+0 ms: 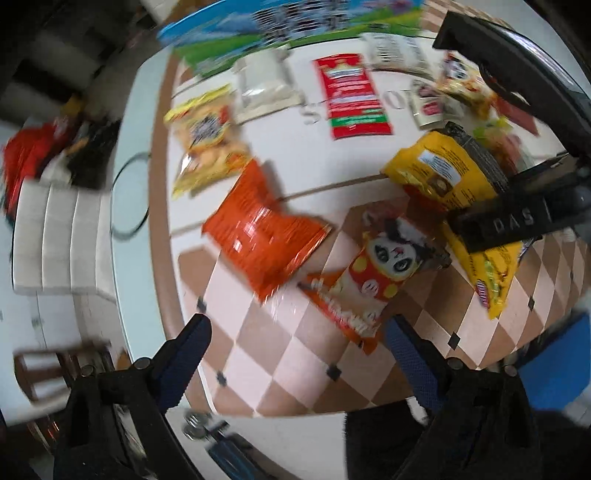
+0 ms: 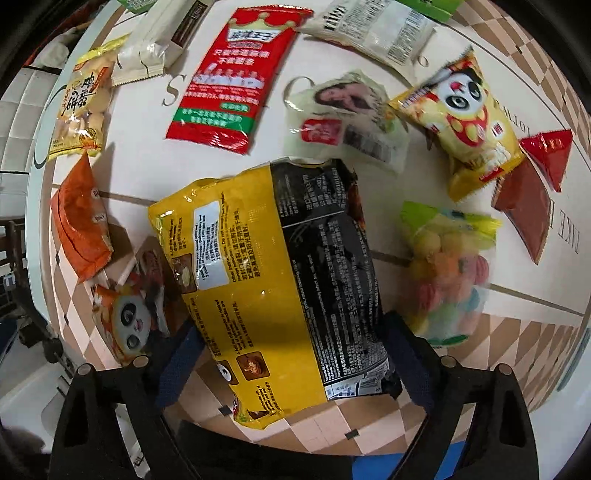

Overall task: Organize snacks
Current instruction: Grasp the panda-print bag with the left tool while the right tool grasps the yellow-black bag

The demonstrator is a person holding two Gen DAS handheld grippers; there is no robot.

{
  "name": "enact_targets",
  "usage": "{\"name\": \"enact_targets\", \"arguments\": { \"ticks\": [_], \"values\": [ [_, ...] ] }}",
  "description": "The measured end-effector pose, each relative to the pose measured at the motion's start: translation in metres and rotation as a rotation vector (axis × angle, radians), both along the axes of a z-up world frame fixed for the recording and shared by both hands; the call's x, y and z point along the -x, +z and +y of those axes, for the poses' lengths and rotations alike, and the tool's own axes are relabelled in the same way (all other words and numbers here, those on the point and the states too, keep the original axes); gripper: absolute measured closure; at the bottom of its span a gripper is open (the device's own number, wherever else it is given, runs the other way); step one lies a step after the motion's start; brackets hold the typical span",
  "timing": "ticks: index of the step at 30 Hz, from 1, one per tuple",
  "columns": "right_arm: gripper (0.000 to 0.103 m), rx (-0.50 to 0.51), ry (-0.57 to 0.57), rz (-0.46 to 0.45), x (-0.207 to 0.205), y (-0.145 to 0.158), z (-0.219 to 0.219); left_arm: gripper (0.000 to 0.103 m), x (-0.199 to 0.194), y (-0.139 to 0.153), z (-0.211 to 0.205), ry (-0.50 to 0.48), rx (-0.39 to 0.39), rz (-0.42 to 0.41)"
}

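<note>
Both downward over table (image 1: pixel 258 369) (close)

Snack packets are lying scattered flat across the table (image 2: pixel 461 33), the large noodle bag (image 2: pixel 280 280) sitting nearest, between the right gripper's (image 2: pixel 295 365) spread fingers. A panda packet (image 2: pixel 129 314) is lying just left of it, partly tucked under its edge, with a candy bag (image 2: pixel 450 273) lying right. Farther back, a long packet (image 2: pixel 229 77) is lying near the middle, and another panda packet (image 2: pixel 461 118) is resting right of it.
</note>
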State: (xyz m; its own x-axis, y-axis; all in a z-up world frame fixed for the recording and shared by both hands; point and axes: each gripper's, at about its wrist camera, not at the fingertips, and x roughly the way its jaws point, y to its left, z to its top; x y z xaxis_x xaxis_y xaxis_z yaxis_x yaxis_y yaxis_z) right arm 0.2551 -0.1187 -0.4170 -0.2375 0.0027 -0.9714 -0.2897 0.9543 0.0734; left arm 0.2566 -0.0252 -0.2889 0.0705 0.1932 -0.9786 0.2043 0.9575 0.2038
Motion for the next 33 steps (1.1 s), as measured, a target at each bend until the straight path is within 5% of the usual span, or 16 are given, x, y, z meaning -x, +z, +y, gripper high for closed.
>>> {"name": "enact_targets", "arguments": {
  "ticks": [6,11,21,28,33],
  "values": [
    [0.008,0.011,-0.069,0.046,0.020,-0.019,-0.044,0.007,-0.039,-0.013,-0.025,-0.183,0.021,0.044],
    [0.008,0.001,-0.134,0.067,0.027,-0.047,-0.070,0.007,-0.079,-0.042,-0.058,-0.245,-0.057,0.106],
    [0.007,-0.004,-0.167,0.070,0.046,-0.080,-0.099,0.007,-0.160,-0.049,-0.044,0.100,0.089,0.203],
    [0.005,0.014,-0.165,0.086,0.041,-0.057,-0.096,0.008,-0.187,-0.052,-0.054,0.201,0.172,0.234],
    [0.004,0.024,-0.168,0.094,0.026,-0.053,-0.097,0.049,-0.188,-0.055,-0.051,0.279,0.205,0.253]
  ]
}}
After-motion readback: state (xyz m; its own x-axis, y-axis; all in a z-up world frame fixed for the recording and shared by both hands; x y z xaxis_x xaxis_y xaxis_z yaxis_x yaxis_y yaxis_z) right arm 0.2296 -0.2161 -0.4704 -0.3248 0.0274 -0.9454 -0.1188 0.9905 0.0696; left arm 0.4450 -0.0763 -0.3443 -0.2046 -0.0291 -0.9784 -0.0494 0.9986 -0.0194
